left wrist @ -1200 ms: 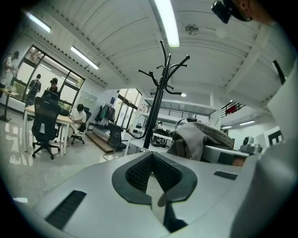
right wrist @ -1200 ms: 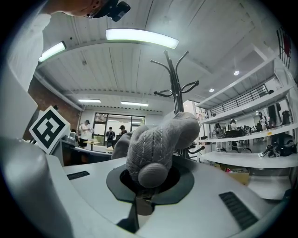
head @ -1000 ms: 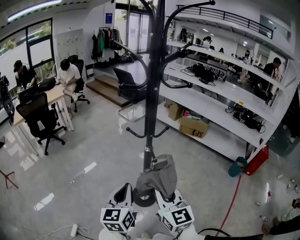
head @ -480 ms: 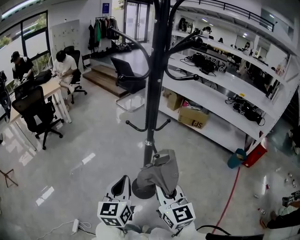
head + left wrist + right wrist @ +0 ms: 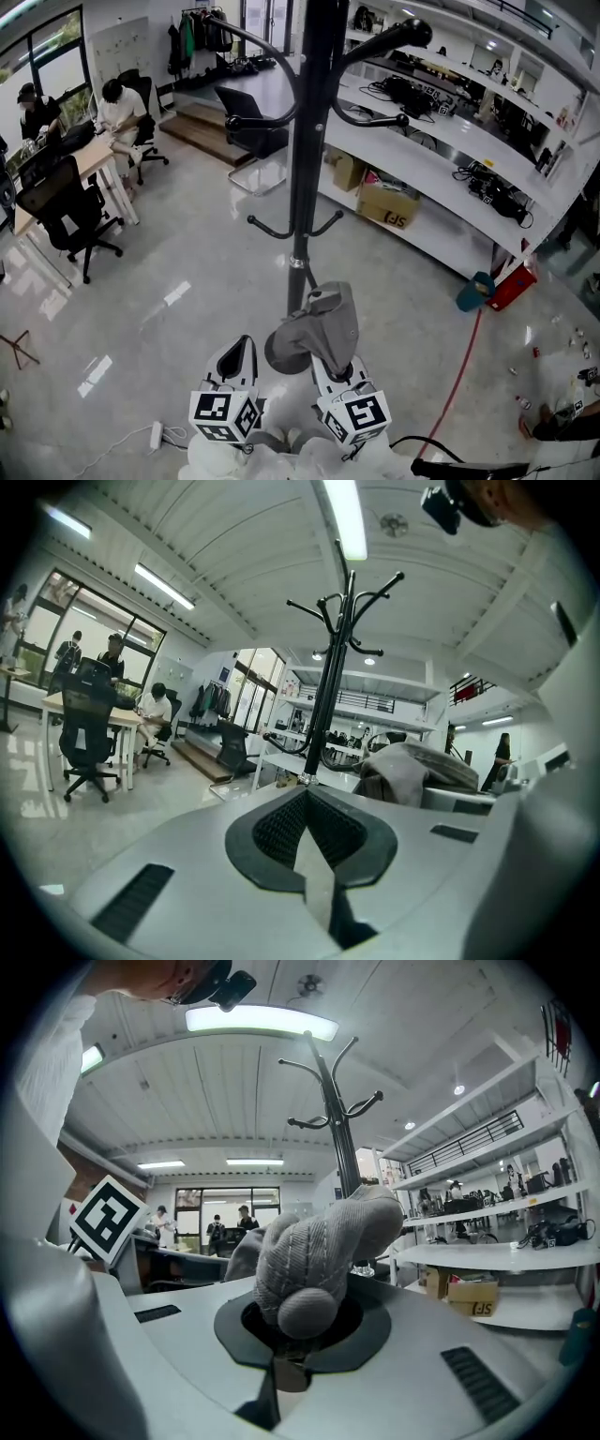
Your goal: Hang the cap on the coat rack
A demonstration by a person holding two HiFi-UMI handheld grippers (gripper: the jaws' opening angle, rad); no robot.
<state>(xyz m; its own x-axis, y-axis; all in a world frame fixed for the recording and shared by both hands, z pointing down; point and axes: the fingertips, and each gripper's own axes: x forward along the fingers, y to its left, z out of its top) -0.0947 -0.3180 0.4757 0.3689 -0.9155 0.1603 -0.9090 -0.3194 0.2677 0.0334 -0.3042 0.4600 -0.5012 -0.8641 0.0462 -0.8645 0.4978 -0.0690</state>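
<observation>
The black coat rack (image 5: 302,187) stands straight ahead, its round base (image 5: 277,354) on the floor just beyond my grippers. Its curved hooks (image 5: 411,34) branch out high up, with small hooks (image 5: 326,225) lower on the pole. A grey cap (image 5: 321,330) is bunched in my right gripper (image 5: 330,366), which is shut on it close to the pole. In the right gripper view the cap (image 5: 314,1246) fills the jaws, with the rack (image 5: 336,1101) behind. My left gripper (image 5: 242,349) is shut and empty beside it, left of the base. The left gripper view shows the rack (image 5: 333,667) and the cap (image 5: 412,771).
White shelving (image 5: 441,178) with gear and cardboard boxes (image 5: 386,206) runs along the right. A desk with seated people (image 5: 117,103) and office chairs (image 5: 66,216) is at the left. A red hose (image 5: 464,384) and a power strip (image 5: 155,434) lie on the glossy floor.
The head view has moved closer to the rack, so the upper hooks sit lower and larger. Both grippers and the cap keep about the same place near the base.
</observation>
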